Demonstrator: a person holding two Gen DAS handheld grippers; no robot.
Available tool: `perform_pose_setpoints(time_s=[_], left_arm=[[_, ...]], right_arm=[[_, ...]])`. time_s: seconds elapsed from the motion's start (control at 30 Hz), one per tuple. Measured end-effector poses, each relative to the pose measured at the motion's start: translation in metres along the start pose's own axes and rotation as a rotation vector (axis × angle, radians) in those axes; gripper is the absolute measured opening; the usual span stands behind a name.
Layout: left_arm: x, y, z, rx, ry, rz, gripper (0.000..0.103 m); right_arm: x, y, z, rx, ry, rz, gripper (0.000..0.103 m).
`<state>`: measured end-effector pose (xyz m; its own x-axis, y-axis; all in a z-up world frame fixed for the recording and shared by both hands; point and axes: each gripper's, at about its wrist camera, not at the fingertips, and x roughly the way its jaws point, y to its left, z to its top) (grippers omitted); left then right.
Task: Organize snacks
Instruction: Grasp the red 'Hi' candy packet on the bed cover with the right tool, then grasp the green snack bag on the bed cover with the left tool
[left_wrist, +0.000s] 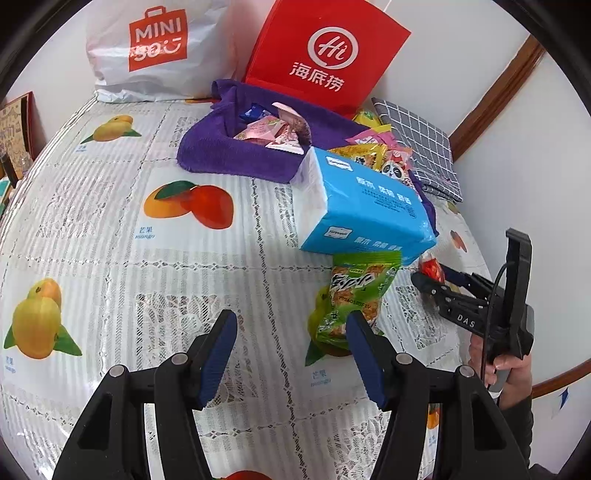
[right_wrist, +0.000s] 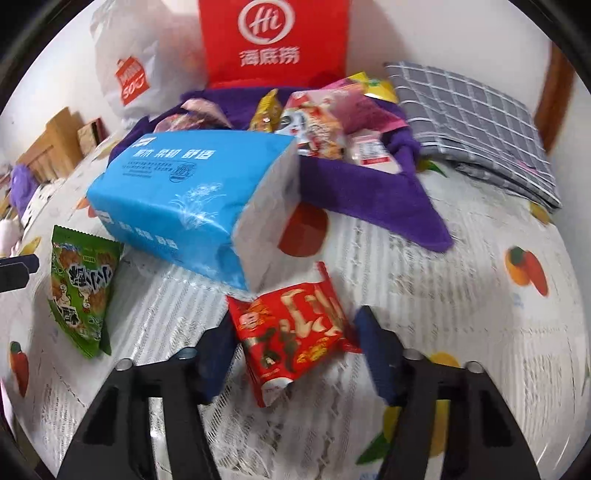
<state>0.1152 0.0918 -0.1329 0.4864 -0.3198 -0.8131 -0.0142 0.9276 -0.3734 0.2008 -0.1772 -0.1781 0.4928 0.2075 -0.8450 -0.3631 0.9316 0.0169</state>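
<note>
A green snack packet (left_wrist: 351, 295) lies on the tablecloth just right of my open, empty left gripper (left_wrist: 291, 354); it also shows in the right wrist view (right_wrist: 83, 288). A red snack packet (right_wrist: 295, 336) lies between the fingers of my right gripper (right_wrist: 295, 354), which is open around it; the jaws do not touch it. From the left wrist view the right gripper (left_wrist: 436, 282) shows at the right with the red packet (left_wrist: 432, 267) at its tips. A purple towel (left_wrist: 229, 147) holds several snacks (left_wrist: 273, 129), as the right wrist view (right_wrist: 369, 199) also shows.
A blue tissue pack (left_wrist: 365, 206) lies against the towel, above both packets (right_wrist: 192, 199). A red paper bag (left_wrist: 325, 55) and a white plastic bag (left_wrist: 155, 48) stand at the back. A grey checked cloth (right_wrist: 476, 125) lies at the right.
</note>
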Motion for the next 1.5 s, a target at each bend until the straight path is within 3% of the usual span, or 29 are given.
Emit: perform_pose_setpoints(time_s=[0.4, 0.87, 0.97, 1.0, 1.13, 1.5], left_arm=[[0.015, -0.040, -0.001, 0.098, 0.008, -0.073, 0.063], [0.066, -0.074, -0.005, 0.178, 0.012, 0.081, 0.062], [0.065, -0.074, -0.007, 0.190, -0.014, 0.103, 0.059], [0.066, -0.075, -0.007, 0.198, -0.009, 0.110, 0.050], [0.064, -0.073, -0.009, 0.197, -0.011, 0.109, 0.043], [0.035, -0.062, -0.009, 0.162, -0.036, 0.062, 0.043]], right_arm=[[-0.029, -0.009, -0.047, 0.094, -0.067, -0.045, 0.059], [-0.027, -0.010, -0.046, 0.093, -0.066, -0.046, 0.060], [-0.028, -0.010, -0.046, 0.093, -0.066, -0.046, 0.060], [-0.028, -0.010, -0.047, 0.094, -0.066, -0.044, 0.060], [-0.027, -0.010, -0.046, 0.095, -0.067, -0.041, 0.060], [-0.030, -0.011, -0.047, 0.110, -0.078, -0.040, 0.056]])
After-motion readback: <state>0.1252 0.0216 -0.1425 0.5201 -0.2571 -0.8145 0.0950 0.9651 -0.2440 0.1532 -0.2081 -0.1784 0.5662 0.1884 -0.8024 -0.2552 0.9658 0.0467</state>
